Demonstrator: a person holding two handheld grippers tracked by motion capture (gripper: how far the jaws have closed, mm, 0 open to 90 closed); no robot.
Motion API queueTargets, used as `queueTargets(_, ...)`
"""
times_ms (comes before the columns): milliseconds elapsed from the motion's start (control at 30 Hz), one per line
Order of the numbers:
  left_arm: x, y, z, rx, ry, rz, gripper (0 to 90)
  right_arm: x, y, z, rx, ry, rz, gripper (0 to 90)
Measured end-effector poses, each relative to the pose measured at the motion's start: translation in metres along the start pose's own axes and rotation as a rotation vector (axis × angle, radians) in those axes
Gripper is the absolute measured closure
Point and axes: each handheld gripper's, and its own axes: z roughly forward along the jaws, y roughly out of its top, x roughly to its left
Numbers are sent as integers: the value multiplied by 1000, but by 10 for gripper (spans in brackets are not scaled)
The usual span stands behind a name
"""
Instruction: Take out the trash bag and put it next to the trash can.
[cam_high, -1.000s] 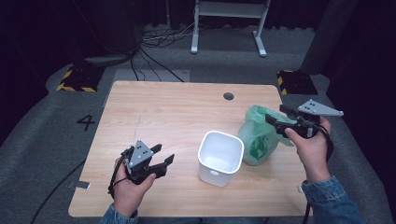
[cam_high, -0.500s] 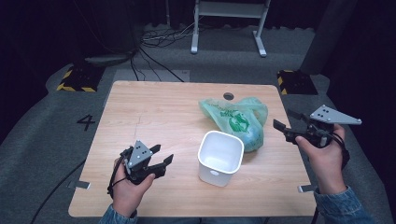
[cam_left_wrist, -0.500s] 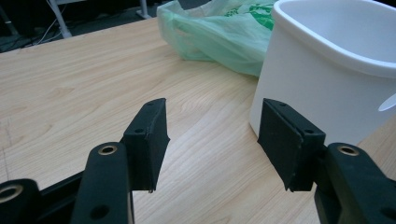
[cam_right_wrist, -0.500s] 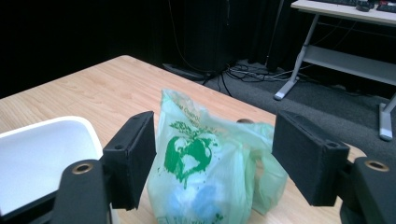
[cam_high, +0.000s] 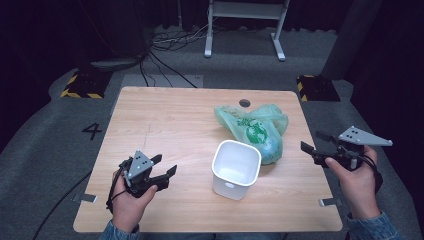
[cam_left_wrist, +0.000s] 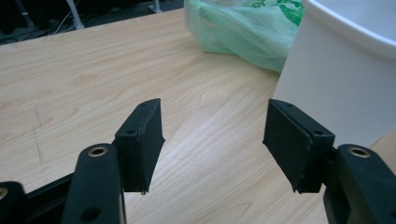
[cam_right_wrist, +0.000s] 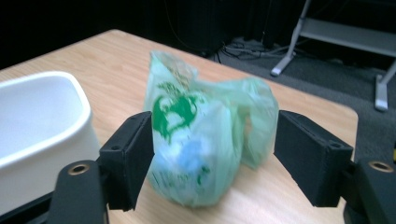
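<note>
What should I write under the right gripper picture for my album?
Open right gripper facing a green plastic bag on a wooden table, beside a white bin.

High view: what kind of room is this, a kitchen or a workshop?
Probably a lab or recording studio: a bare wooden table on grey flooring marked with a number 4, loose cables, dark surroundings, and a person holding gripper tools.
</note>
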Motion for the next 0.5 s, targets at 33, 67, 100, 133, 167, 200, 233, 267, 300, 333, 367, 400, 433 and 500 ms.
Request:
queueTargets(33, 1, -1, 0, 2, 3, -4, 365, -1, -4, 0, 11, -4, 1, 265)
queueTargets(67, 3, -2, -1, 7, 7, -5, 358, -2, -8, 1, 20, -4, 1, 258)
queueTargets(100, 4, -3, -1, 17, 16, -3, 350, -3, -12, 1, 30, -5, 3, 258)
queueTargets(133, 6, -5, -2, 13, 21, -4, 337, -4, -16, 2, 37, -3, 7, 258)
queueTargets(167, 8, -6, -2, 13, 22, -10, 327, -5, -20, 2, 46, -3, 13, 257)
queueTargets(200, 9, -8, -2, 12, 25, -12, 322, -7, -25, 3, 52, -4, 11, 257)
queueTargets(233, 11, -10, -2, 17, 25, -13, 315, -8, -29, 3, 58, -5, 15, 256)
queueTargets(267, 13, -12, -2, 19, 26, -12, 304, -8, -32, 4, 68, -6, 19, 255)
queueTargets(300, 16, -15, -2, 26, 28, -9, 296, -9, -36, 5, 74, -8, 22, 254)
queueTargets(333, 18, -17, -1, 34, 29, -12, 290, -10, -40, 5, 79, -9, 22, 254)
queueTargets(367, 20, -19, -1, 49, 38, -9, 285, -11, -44, 6, 85, -10, 25, 254)
queueTargets(400, 22, -21, -2, 45, 43, -11, 279, -12, -48, 6, 95, -8, 31, 254)
queueTargets(433, 24, -23, -2, 50, 43, -14, 277, -13, -52, 7, 102, -7, 32, 254)
queueTargets(500, 27, -28, -4, 53, 52, -18, 276, -14, -60, 9, 124, -8, 44, 254)
